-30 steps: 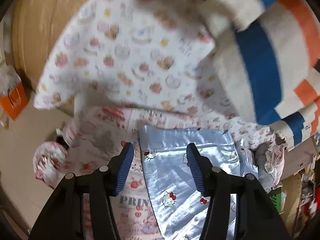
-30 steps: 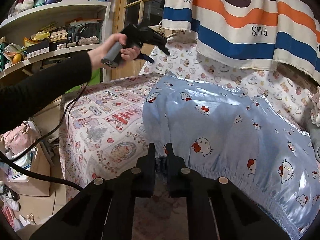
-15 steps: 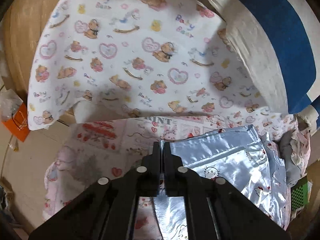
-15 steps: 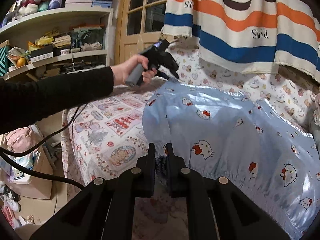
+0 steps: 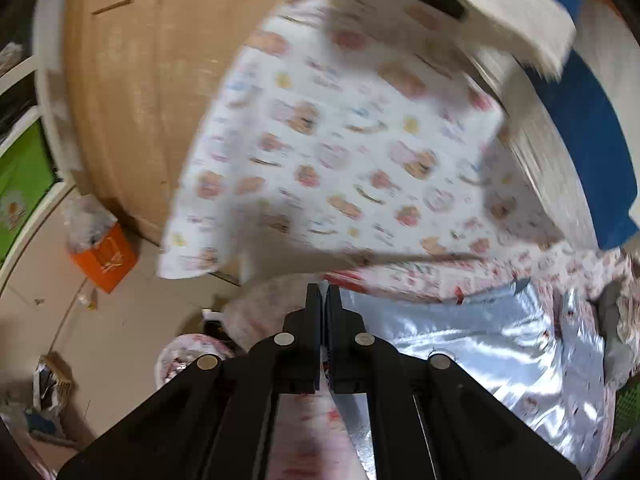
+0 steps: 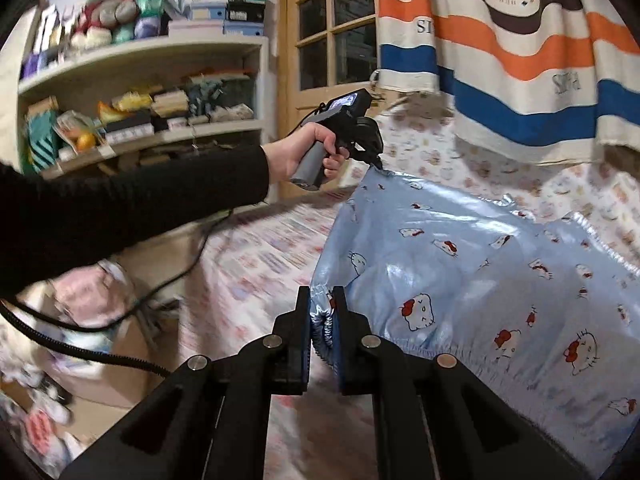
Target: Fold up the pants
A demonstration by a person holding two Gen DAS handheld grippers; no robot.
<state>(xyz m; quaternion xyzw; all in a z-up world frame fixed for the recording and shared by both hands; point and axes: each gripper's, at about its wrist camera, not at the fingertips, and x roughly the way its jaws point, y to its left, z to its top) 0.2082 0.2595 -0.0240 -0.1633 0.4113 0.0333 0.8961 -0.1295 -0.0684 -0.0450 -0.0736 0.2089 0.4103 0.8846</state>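
Observation:
Shiny light-blue pants (image 6: 480, 272) with a cat print lie on a patterned bed cover (image 6: 260, 264). My right gripper (image 6: 322, 300) is shut on the gathered waistband corner at the pants' near left. My left gripper (image 5: 324, 296) is shut on the far corner of the pants (image 5: 460, 344) and holds it lifted off the bed. In the right wrist view the left gripper (image 6: 376, 164) shows in a hand at the far corner, with the fabric peaking up to it.
A striped towel (image 6: 520, 60) hangs over a bear-print sheet (image 5: 340, 152) behind the bed. Shelves (image 6: 140, 92) and a wooden door (image 6: 332, 40) stand at the left. An orange box (image 5: 104, 256) and clutter lie on the floor beside the bed.
My left gripper went from open above the pants to shut on their far corner, then lifted it. My right gripper stayed shut on the waistband and rose a little.

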